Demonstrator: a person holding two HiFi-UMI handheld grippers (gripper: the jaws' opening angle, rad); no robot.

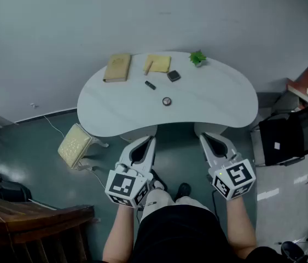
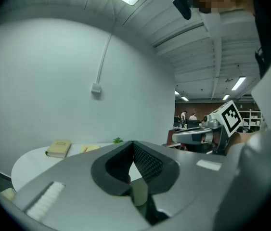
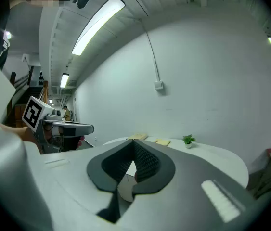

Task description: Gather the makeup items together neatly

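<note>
Left tongs [image 1: 147, 141] and right tongs [image 1: 204, 137] are closed, empty; small items [image 1: 167, 101] on the table [image 1: 219, 100] defy identification.

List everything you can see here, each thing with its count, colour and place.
table: one, white, curved, centre
book-like item: one, tan, table's far left
flat pad: one, pale yellow, far edge
thin stick: one, tan, lying on the pad
square case: one, dark grey, beside the pad
small tube: one, black, mid-table
round compact: one, dark-rimmed, nearest the front edge
potted plant: one, green, far right
cushioned seat: one, yellowish, floor at left
left gripper: one, white, shut, empty, short of the table
right gripper: one, white, shut, empty, alongside
</note>
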